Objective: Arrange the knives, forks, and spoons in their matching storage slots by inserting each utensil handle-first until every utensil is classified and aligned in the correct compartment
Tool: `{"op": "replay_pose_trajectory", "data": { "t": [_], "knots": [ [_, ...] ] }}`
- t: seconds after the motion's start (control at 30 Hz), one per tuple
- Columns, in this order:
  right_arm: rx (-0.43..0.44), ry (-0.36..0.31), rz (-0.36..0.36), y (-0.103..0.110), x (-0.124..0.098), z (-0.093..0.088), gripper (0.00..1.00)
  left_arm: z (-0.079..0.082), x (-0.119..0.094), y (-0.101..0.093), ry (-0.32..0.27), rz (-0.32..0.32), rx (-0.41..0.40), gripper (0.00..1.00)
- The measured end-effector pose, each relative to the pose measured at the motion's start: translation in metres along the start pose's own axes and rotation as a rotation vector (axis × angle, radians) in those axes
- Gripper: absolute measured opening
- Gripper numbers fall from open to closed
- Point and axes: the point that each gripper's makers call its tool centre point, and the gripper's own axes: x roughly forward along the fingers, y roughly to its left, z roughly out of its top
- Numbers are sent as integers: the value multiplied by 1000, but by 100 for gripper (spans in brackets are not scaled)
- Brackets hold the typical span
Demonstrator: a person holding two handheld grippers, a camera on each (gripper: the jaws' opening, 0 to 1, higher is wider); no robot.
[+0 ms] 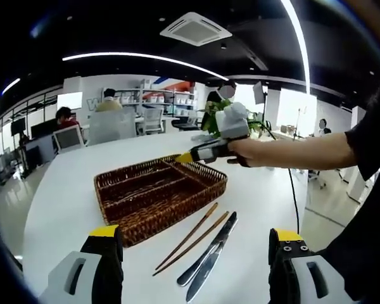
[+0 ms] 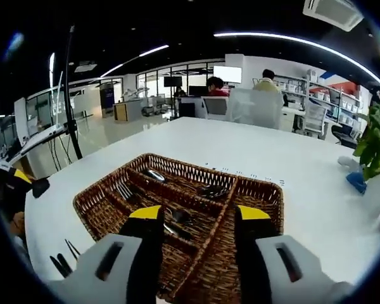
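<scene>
A brown wicker basket (image 1: 123,209) with long compartments lies on the white table (image 1: 69,183). In front of it lie two wooden chopsticks (image 1: 193,235) and two knives (image 1: 210,258). My left gripper (image 1: 195,234) hovers near them, jaws wide apart and holding nothing. A hand holds my right gripper (image 1: 189,156) over the basket's far corner. In the right gripper view, the basket (image 2: 95,206) holds forks (image 2: 123,189) and spoons (image 2: 210,190). My right gripper (image 2: 199,213) is open above a divider, gripping nothing. The left gripper (image 2: 22,183) peeks in at the left edge.
A green plant (image 2: 377,145) and a small blue object (image 2: 358,179) stand on the table beyond the basket. People sit at desks with monitors (image 1: 68,136) behind the table. A cable (image 1: 293,190) hangs off the table's right side.
</scene>
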Motion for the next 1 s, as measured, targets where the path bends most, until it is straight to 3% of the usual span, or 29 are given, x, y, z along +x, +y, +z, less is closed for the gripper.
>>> {"op": "replay_pose_trajectory", "data": {
  "t": [0.2,0.57,1.0],
  "knots": [
    [-33,-18,29,14,-28,-4,66,-3,-2,0,2,-2,-4,100],
    [-51,-47,59,33,-72,-16,79,-4,-1,10,4,8,-15,100],
    [-32,-46,65,39,-114,-34,92,-3,5,13,1,0,-16,100]
  ]
}}
